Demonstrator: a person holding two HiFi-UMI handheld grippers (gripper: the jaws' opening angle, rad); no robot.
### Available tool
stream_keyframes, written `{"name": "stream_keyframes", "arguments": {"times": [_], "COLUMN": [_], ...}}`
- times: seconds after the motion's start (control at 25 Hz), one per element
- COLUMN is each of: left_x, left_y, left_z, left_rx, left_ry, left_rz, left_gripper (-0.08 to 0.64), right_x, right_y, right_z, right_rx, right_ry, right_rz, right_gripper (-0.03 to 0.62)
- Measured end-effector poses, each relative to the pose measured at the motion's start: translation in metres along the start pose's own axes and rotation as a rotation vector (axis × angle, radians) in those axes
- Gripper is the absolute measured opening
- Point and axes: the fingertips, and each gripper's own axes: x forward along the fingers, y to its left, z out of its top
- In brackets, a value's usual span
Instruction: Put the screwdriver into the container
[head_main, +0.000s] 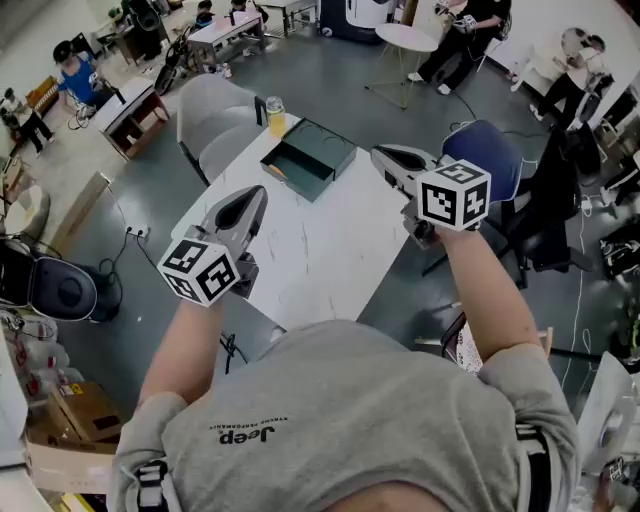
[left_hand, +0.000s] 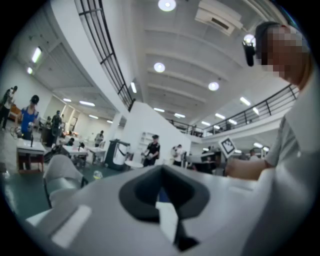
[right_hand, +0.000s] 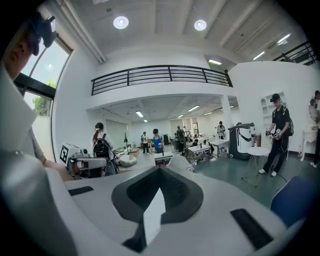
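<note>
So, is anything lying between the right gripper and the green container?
No. The head view shows only a bare strip of white table between the right gripper and the container.

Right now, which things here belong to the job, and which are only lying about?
Job: container; orange thing at its corner, perhaps the screwdriver; left hand-held gripper, right hand-held gripper, both shut, empty.
Lying about: bottle; grey chairs; blue chair.

1. White table (head_main: 330, 260), faintly marbled top.
2. Bottle (head_main: 274, 112), yellow contents, on the table's far corner.
3. Grey chair (head_main: 212, 102) (a second just beside it), left of the table.
4. Blue chair (head_main: 495, 160), right of the table.
</note>
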Motion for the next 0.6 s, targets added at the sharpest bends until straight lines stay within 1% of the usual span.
{"name": "stream_keyframes", "arguments": {"times": [0.16, 0.32, 0.48, 0.6], "left_x": [0.010, 0.016, 0.014, 0.008], "left_y": [-0.042, -0.076, -0.099, -0.105], "left_z": [-0.006, -0.008, -0.009, -0.009], "left_rx": [0.005, 0.030, 0.048, 0.059], "left_ry": [0.003, 0.015, 0.020, 0.020], "left_rz": [0.029, 0.053, 0.054, 0.044], "left_gripper": [0.002, 0.002, 0.002, 0.002], "right_x": [-0.044, -0.075, -0.091, -0.096], "right_y": [-0.007, -0.008, -0.003, 0.005], "right_z": [-0.003, -0.009, -0.021, -0.026], "right_rx": [-0.017, -0.001, 0.020, 0.033], "right_ry": [-0.028, -0.064, -0.088, -0.096], "right_rz": [0.029, 0.054, 0.068, 0.078], "right_gripper": [0.009, 0.009, 0.009, 0.009]}}
